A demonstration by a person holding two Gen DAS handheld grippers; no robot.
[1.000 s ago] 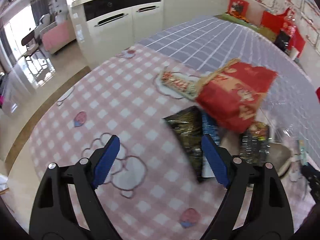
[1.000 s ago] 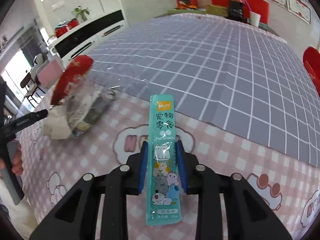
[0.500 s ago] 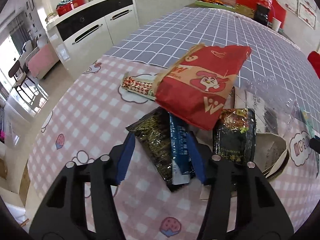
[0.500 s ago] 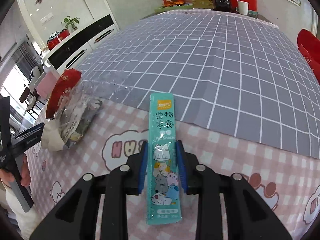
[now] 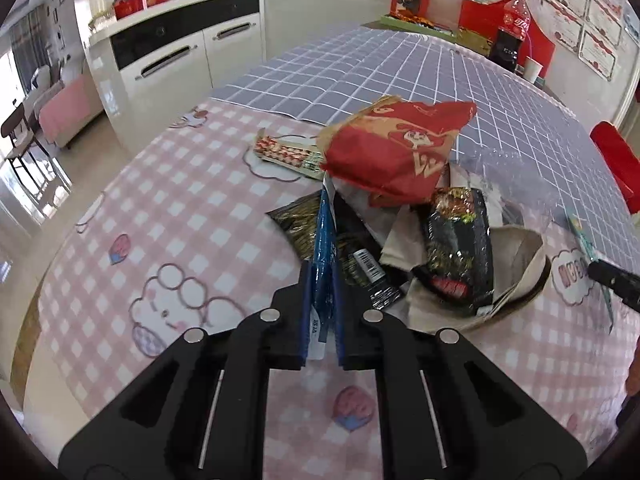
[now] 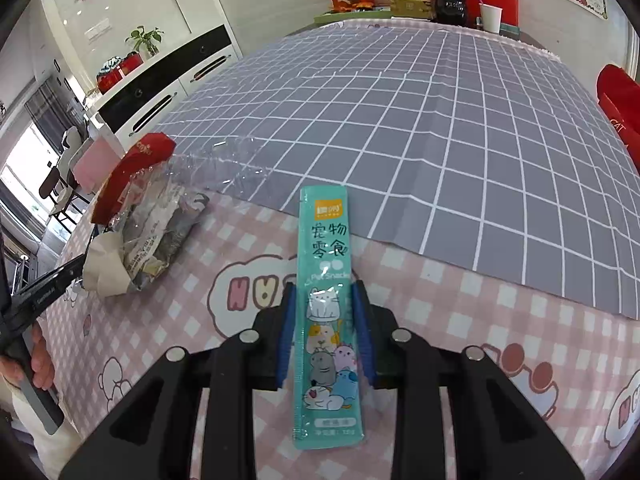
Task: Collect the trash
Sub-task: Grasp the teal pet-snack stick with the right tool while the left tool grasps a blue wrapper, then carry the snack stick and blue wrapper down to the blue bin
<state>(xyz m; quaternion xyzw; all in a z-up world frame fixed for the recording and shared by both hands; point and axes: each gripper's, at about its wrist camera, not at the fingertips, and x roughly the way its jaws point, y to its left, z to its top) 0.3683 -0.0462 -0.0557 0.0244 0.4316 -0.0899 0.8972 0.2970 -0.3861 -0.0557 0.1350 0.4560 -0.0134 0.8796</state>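
- Left gripper point(image 5: 323, 280): jaws brought together on a blue wrapper point(image 5: 324, 240), which stands on edge between the blue pads point(image 5: 306, 308) and sticks out ahead of them over the trash pile.
- Right gripper point(image 6: 326, 320): jaws clamped on a teal pet-snack sachet point(image 6: 326, 312), gripped along its lower half; the upper half, with an orange label and printed characters, reaches forward beyond the fingertips.
- Trash pile, left wrist view: a red paper fast-food bag point(image 5: 396, 152) lies on top at the far side; a dark green-and-gold snack packet point(image 5: 304, 224) lies flat just beside the blue wrapper; a black snack packet with a red label point(image 5: 458, 248) rests on a beige crumpled paper bag point(image 5: 516, 264); a red-and-white patterned wrapper point(image 5: 286, 152) lies behind the pile, partly under the red bag.
- Clear plastic film point(image 5: 516, 176): spread over the right side of the pile, reaching the grey cloth.
- Pink checked tablecloth point(image 5: 192, 208): cartoon-printed, under the pile; it meets a grey grid tablecloth point(image 6: 440, 120) farther back.
- Right wrist view: the same pile sits at the left, with the left gripper's black frame and the person's hand point(image 6: 38, 364) at the frame edge.
- Background: a white cabinet point(image 5: 180, 60) and, at the table's far end, a cola bottle point(image 5: 512, 28).
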